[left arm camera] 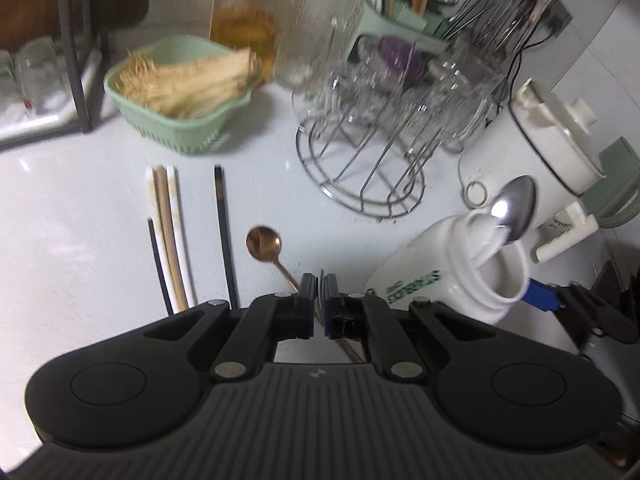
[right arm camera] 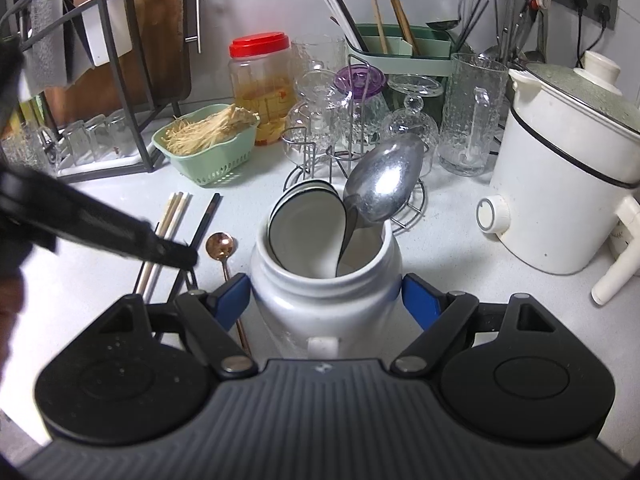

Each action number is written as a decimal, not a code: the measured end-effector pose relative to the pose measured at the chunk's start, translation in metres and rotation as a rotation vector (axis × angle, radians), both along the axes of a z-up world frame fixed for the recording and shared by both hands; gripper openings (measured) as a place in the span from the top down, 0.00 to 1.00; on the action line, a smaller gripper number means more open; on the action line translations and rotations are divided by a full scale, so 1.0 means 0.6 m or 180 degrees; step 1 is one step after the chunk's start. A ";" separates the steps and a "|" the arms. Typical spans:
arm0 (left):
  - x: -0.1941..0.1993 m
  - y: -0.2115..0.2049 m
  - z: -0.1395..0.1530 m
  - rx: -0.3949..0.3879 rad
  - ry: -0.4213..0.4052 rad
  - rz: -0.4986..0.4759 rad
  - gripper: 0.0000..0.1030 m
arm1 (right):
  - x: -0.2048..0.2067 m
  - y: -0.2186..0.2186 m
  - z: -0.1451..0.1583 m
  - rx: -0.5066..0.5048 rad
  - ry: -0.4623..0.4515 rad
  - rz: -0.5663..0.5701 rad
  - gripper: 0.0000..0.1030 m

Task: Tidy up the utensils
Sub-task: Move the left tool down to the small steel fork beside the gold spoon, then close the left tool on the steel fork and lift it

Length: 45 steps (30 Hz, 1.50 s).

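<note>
My left gripper (left arm camera: pixel 319 292) is shut on a thin metal utensil (left arm camera: pixel 320 278) whose tip looks like fork tines; it is lifted off the white counter. A rose-gold spoon (left arm camera: pixel 264 242) lies just ahead of it, with several chopsticks (left arm camera: pixel 170 236) to its left. My right gripper (right arm camera: pixel 326 300) is shut on a white jar (right arm camera: pixel 326 280), blue pads against both sides. A large silver spoon (right arm camera: pixel 384 178) and black-rimmed white ceramic spoons (right arm camera: pixel 308 224) stand in the jar. In the right wrist view the left gripper (right arm camera: pixel 184 256) shows blurred, over the chopsticks (right arm camera: pixel 172 216).
A green basket (right arm camera: pixel 208 148), a red-lidded jar (right arm camera: pixel 260 88) and a wire rack of glasses (right arm camera: pixel 352 132) stand behind. A green holder with chopsticks (right arm camera: pixel 400 52) is at the back. A white cooker (right arm camera: pixel 560 184) is at the right and a dish rack (right arm camera: pixel 100 80) at the left.
</note>
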<state>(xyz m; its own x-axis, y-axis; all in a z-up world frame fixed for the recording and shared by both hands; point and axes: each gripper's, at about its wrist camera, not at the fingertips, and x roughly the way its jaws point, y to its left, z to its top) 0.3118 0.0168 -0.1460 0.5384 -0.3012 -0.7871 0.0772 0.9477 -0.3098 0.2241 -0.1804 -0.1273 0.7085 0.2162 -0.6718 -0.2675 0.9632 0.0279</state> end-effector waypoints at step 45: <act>-0.020 0.002 -0.072 0.1095 0.0070 -0.2180 0.69 | 0.017 -0.016 -0.005 0.0012 -0.0095 -0.0127 0.18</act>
